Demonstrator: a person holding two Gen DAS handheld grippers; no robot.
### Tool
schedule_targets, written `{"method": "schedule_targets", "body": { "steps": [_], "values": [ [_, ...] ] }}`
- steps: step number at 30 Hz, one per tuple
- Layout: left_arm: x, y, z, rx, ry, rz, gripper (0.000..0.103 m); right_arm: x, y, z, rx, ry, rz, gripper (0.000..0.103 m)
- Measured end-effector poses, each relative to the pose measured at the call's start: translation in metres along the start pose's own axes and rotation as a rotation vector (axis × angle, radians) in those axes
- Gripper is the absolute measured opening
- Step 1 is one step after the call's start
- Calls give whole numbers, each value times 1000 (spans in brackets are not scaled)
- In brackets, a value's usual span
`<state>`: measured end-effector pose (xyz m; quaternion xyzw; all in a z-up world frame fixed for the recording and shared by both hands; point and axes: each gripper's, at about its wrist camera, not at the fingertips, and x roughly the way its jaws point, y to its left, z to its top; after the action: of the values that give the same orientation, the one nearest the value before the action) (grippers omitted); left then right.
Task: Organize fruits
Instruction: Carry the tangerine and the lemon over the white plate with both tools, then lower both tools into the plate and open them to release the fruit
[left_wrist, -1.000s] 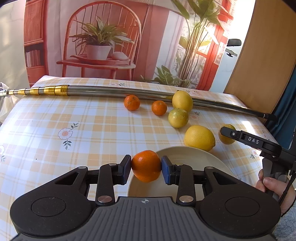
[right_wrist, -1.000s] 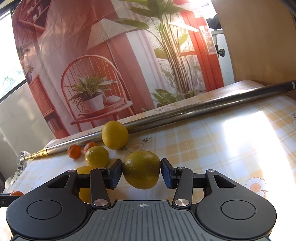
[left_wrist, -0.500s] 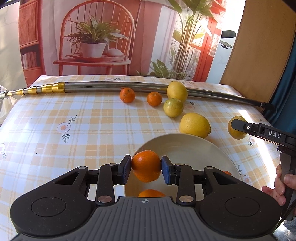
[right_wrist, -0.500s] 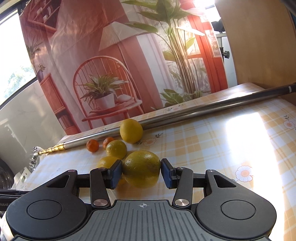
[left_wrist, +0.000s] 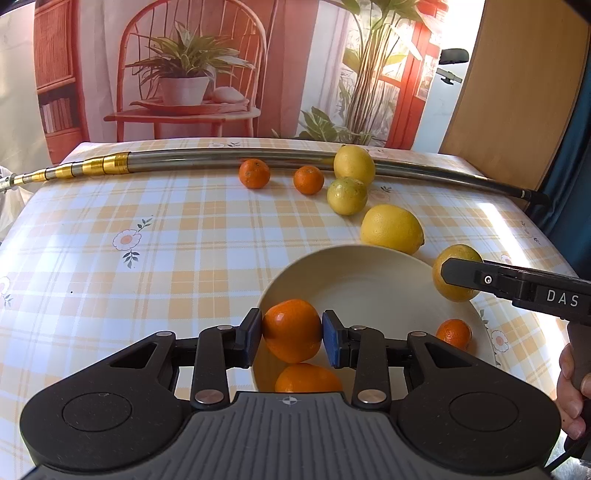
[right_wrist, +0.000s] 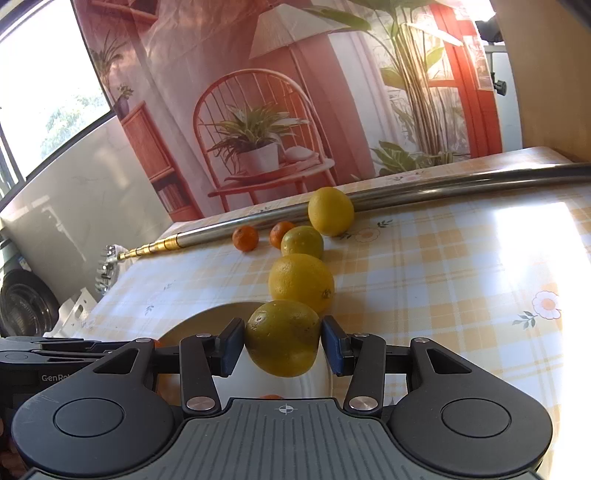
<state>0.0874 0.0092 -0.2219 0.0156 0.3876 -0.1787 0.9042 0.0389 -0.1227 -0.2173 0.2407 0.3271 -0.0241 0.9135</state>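
Note:
My left gripper (left_wrist: 291, 332) is shut on an orange mandarin (left_wrist: 291, 329), held over the near left part of a cream bowl (left_wrist: 354, 273). Two more mandarins lie in the bowl, one under my fingers (left_wrist: 306, 378) and one at its right side (left_wrist: 453, 333). My right gripper (right_wrist: 282, 343) is shut on a yellow-green lemon (right_wrist: 282, 338) above the bowl's right rim (right_wrist: 221, 310); the same lemon (left_wrist: 456, 271) shows in the left wrist view. On the cloth lie three lemons (left_wrist: 391, 229) (left_wrist: 347, 195) (left_wrist: 354, 164) and two mandarins (left_wrist: 254, 173) (left_wrist: 308, 180).
A long metal pole (left_wrist: 221, 160) with a gold telescopic end lies across the far side of the checked tablecloth (left_wrist: 147, 236). A printed backdrop hangs behind the table. A person's hand (left_wrist: 572, 387) holds the right gripper's handle at the right edge.
Both grippers moved toward the bowl with their fruit. The left one now hangs over the bowl's inside; the right one's lemon has come from the open cloth to the bowl's rim.

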Motion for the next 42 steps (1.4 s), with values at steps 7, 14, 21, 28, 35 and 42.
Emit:
{"method": "schedule_targets", "body": {
  "steps": [7, 14, 21, 28, 35, 42],
  "values": [
    [3, -1, -5, 9, 22, -6, 37, 9, 13, -6, -40, 61, -20, 42],
    [3, -2, -8, 17, 27, -8, 37, 10, 15, -7, -48, 78, -36, 42],
    [3, -4, -12, 28, 29, -6, 37, 25, 21, -6, -99, 129, -71, 42],
    [3, -5, -14, 29, 26, -7, 37, 20, 20, -9, -91, 131, -73, 42],
    [1, -4, -16, 16, 19, -8, 37, 16, 20, -16, -89, 141, -73, 40],
    [0, -5, -18, 14, 12, -5, 37, 11, 17, -18, -75, 130, -76, 40]
  ]
}}
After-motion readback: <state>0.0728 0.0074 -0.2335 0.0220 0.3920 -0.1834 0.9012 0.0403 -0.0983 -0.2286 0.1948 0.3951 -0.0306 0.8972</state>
